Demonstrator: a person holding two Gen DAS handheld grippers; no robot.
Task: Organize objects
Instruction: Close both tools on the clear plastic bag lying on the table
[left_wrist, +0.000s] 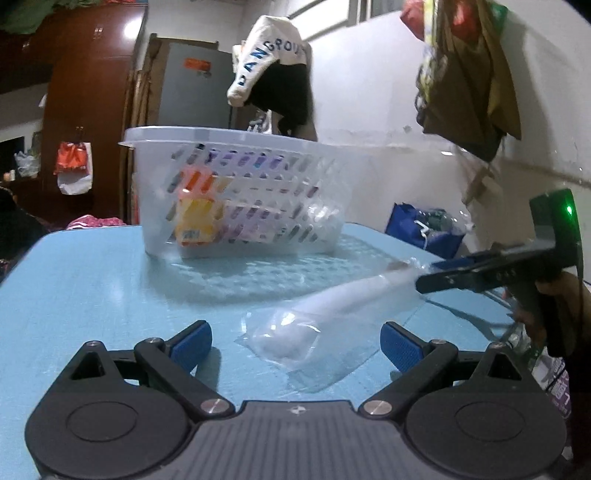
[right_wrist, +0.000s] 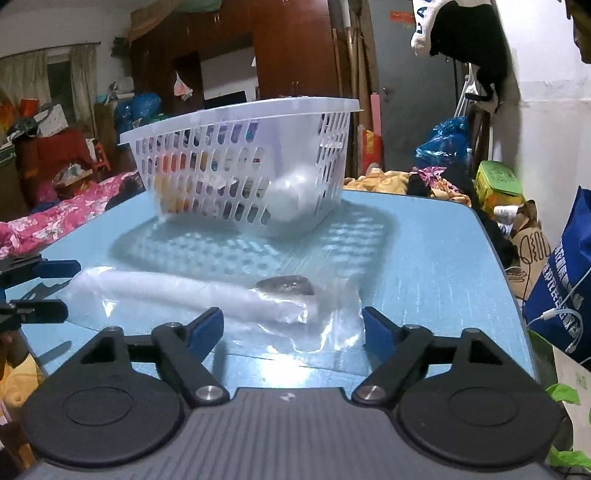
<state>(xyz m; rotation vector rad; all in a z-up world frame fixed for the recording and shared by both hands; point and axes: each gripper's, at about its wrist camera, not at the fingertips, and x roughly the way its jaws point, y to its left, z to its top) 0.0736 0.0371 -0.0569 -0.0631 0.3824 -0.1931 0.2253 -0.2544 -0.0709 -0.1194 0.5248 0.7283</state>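
A long white roll in a clear plastic bag (left_wrist: 325, 317) lies on the blue table (left_wrist: 92, 280), in front of a white slotted basket (left_wrist: 236, 192) that holds colourful packs. My left gripper (left_wrist: 295, 343) is open, its blue pads either side of the bag's near end. My right gripper (right_wrist: 293, 330) is open at the bag's other end (right_wrist: 207, 295); in the left wrist view its fingers (left_wrist: 454, 273) reach in from the right, touching the bag's far end. The basket (right_wrist: 240, 162) also holds a white roll (right_wrist: 291, 195).
A dark blue shopping bag (right_wrist: 557, 280) stands off the table's right edge. Clothes hang on the wall (left_wrist: 469, 74). A bed with pink bedding (right_wrist: 55, 221) lies beyond the table's left edge. A dark wardrobe (left_wrist: 88, 103) stands behind.
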